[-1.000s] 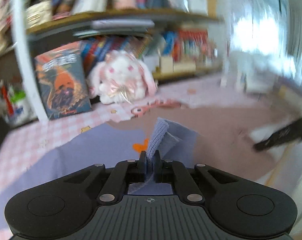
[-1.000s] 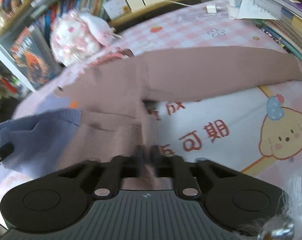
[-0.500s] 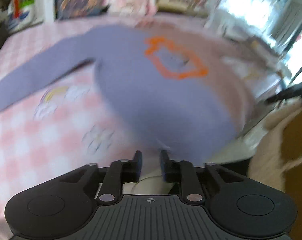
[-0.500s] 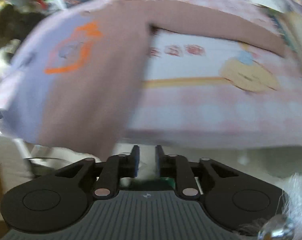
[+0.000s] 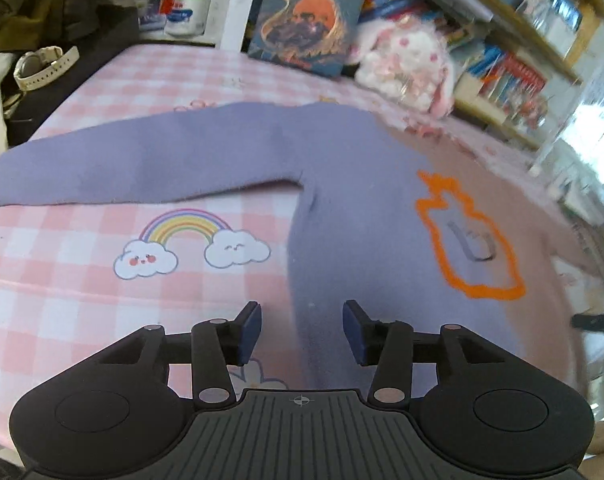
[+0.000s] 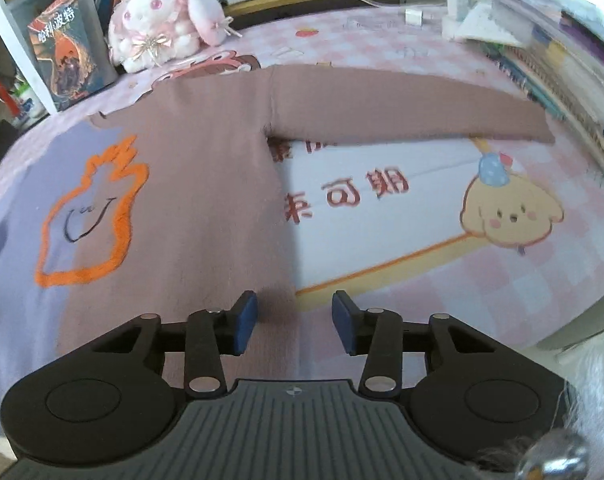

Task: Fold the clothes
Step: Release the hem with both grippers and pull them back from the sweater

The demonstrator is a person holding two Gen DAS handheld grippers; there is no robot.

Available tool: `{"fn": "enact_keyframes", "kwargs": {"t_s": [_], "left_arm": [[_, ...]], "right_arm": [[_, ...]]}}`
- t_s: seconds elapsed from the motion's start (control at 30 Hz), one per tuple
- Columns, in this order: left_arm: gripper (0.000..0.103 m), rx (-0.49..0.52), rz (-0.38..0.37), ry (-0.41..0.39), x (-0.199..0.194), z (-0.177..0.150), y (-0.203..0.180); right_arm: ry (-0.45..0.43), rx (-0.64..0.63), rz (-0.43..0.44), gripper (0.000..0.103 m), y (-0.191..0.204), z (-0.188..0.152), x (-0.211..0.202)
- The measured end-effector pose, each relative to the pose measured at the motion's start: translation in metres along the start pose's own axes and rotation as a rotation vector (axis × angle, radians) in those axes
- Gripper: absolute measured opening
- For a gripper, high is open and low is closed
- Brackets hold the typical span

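Note:
A two-tone sweater lies flat on the pink checked cloth, sleeves spread out to both sides. Its purple half (image 5: 354, 208) with an orange outline figure (image 5: 462, 236) fills the left wrist view; its brown half (image 6: 205, 168) fills the right wrist view. My left gripper (image 5: 300, 330) hovers over the purple hem corner, jaws opening, pads clear of the fabric. My right gripper (image 6: 294, 326) hovers over the brown hem corner, jaws opening too, gripping nothing. The purple sleeve (image 5: 141, 164) stretches left, the brown sleeve (image 6: 402, 108) right.
A plush rabbit (image 6: 161, 20), an upright book (image 6: 67, 52) and bookshelves stand along the far edge. Stacked books (image 6: 574, 80) line the right side. A wristwatch (image 5: 41, 68) lies on a dark surface at the left. The table's near edge runs just below both grippers.
Both grippers held the sweater's hem shut in their jaws, swung it down and laid it flat, then let go and opened. The sweater now lies spread on the cloth.

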State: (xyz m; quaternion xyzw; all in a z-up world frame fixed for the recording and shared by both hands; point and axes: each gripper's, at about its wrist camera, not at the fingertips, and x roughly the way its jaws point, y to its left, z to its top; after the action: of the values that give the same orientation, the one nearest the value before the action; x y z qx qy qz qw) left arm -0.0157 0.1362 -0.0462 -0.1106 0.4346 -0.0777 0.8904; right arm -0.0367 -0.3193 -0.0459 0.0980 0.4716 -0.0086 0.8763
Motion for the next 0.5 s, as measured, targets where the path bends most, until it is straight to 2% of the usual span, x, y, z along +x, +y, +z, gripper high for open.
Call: {"fn": "enact_keyframes", "kwargs": {"t_s": [0.03, 0.07, 0.1, 0.13, 0.5], "left_arm": [[0.039, -0.005, -0.001, -0.003, 0.002, 0.001, -0.002], [0.026, -0.010, -0.003, -0.005, 0.005, 0.002, -0.003], [0.009, -0.014, -0.004, -0.008, 0.007, 0.004, -0.005], [0.007, -0.019, 0.004, -0.012, 0.011, 0.006, -0.007], [0.004, 0.018, 0.091, -0.043, 0.058, 0.052, -0.031]], "right_arm": [[-0.004, -0.008, 0.000, 0.023, 0.001, 0.000, 0.002], [-0.002, -0.010, 0.012, 0.010, 0.001, 0.002, 0.005], [-0.001, -0.012, 0.022, 0.010, 0.002, 0.004, 0.008], [-0.008, -0.020, 0.014, 0.009, 0.004, 0.006, 0.011], [-0.073, -0.058, -0.019, 0.007, 0.013, 0.062, 0.056]]}}
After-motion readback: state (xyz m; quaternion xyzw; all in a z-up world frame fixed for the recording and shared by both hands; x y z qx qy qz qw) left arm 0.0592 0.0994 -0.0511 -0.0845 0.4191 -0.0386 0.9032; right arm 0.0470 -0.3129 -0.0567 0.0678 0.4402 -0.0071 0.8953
